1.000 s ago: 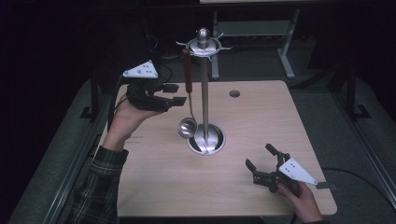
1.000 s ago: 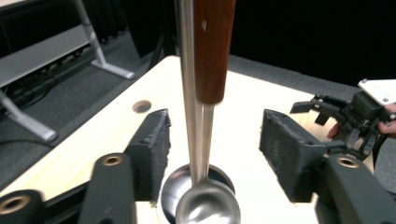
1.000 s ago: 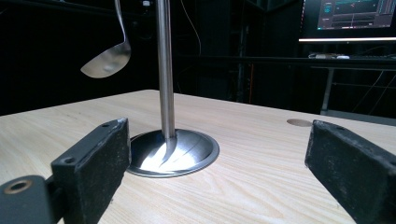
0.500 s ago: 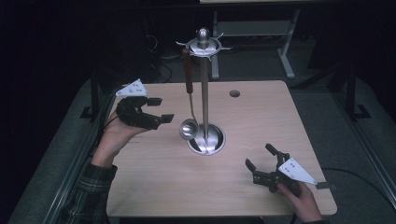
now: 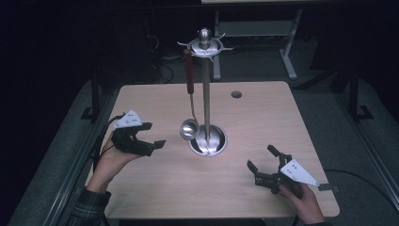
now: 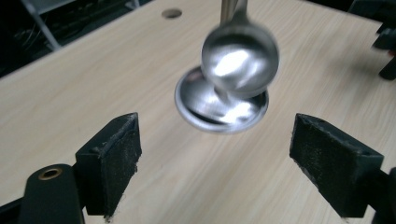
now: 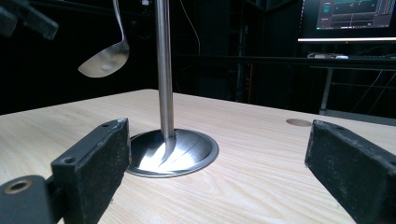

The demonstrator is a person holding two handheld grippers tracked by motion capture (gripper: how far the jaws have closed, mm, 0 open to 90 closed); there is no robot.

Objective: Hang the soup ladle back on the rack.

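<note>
High view: fixed above the near edge, looked forward and down over the whole table [image 5: 263, 122]. Left gripper view: looked down, close on the ladle [image 6: 240, 60]. Right gripper view: sat low, level, facing the stand [image 7: 164, 70]. All three shared the stand's base [image 5: 208, 140].

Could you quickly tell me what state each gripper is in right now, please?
Left gripper: open, holding nothing, fingers aimed toward the hanging ladle.
Right gripper: open, holding nothing, low over the table.
</note>
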